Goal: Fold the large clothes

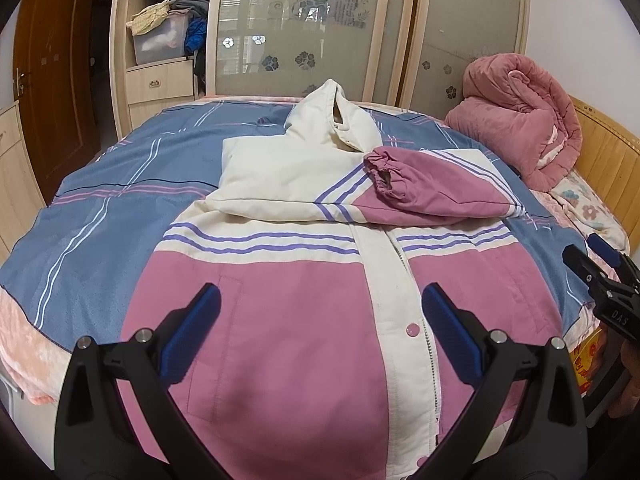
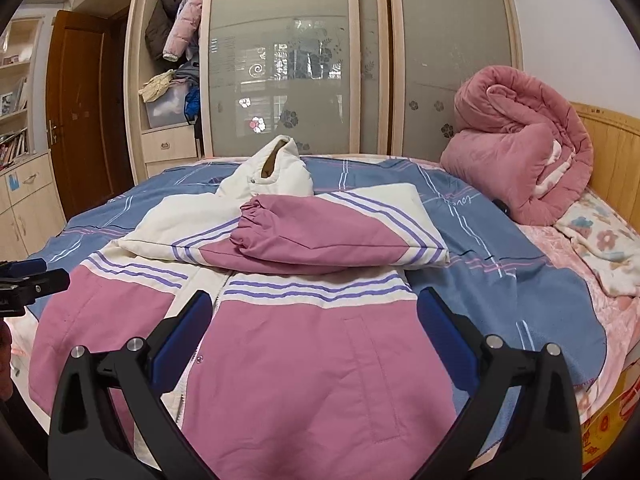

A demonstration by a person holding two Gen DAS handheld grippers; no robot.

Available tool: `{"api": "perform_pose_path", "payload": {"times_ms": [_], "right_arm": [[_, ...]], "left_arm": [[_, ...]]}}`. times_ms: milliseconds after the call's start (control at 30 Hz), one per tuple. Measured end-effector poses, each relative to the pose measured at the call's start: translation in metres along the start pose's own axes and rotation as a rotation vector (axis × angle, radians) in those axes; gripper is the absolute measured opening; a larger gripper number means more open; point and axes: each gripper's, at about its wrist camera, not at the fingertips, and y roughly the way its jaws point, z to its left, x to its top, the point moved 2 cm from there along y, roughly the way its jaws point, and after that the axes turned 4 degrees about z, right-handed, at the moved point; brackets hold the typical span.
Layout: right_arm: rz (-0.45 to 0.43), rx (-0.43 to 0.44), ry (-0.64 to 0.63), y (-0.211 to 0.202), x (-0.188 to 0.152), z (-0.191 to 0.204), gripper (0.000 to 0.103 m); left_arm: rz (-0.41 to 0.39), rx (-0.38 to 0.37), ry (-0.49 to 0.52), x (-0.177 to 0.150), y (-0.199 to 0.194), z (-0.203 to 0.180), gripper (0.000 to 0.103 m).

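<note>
The jacket (image 1: pixel 280 320) fills the centre and lower half of both frames, spread front-up on the blue checked bedspread (image 1: pixel 100 208). Its 2 sleeves (image 2: pixel 328 236) are laid crosswise over the chest in the middle of the frame, one on the other, probably to square the garment into a block before a lengthwise fold. The long axis runs from the bottom edge of the frame up to the hood (image 1: pixel 332 116), which points toward the wardrobe (image 1: pixel 360 40) at the top; the zip placket follows that line.

The left gripper (image 1: pixel 320 320) and the right gripper (image 2: pixel 316 324) each hover over the hem end with jaws spread wide and nothing between them, one either side of the placket, seemingly poised to take the hem and carry it toward the hood
</note>
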Motion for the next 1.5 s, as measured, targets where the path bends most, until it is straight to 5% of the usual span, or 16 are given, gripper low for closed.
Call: {"api": "perform_pose_path", "payload": {"times_ms": [600,833,1067,1267,1433,1500], "right_arm": [[0.029,0.008,-0.025,0.009,-0.002,0.009,0.102],[0.022,0.027,-0.005,0.002,0.004,0.007,0.102],[0.008,0.061,0.036,-0.013,0.013,-0.002,0.102],[-0.021,0.092,0.086,-0.025,0.021,-0.016,0.102],[-0.012,0.113,0.110,-0.028,0.023,-0.023,0.102],[-0.005,0.117,0.117,-0.026,0.023,-0.025,0.102]], "left_arm": [[0.038,-0.028,0.021,-0.003,0.003,-0.003,0.101],[0.091,-0.149,-0.004,-0.001,0.007,-0.001,0.101],[0.166,-0.331,-0.180,0.027,0.018,0.021,0.101],[0.277,-0.421,-0.262,0.079,0.083,0.023,0.101],[0.394,-0.443,-0.212,0.116,0.161,-0.005,0.100],[0.425,-0.435,-0.185,0.126,0.186,-0.018,0.088]]}}
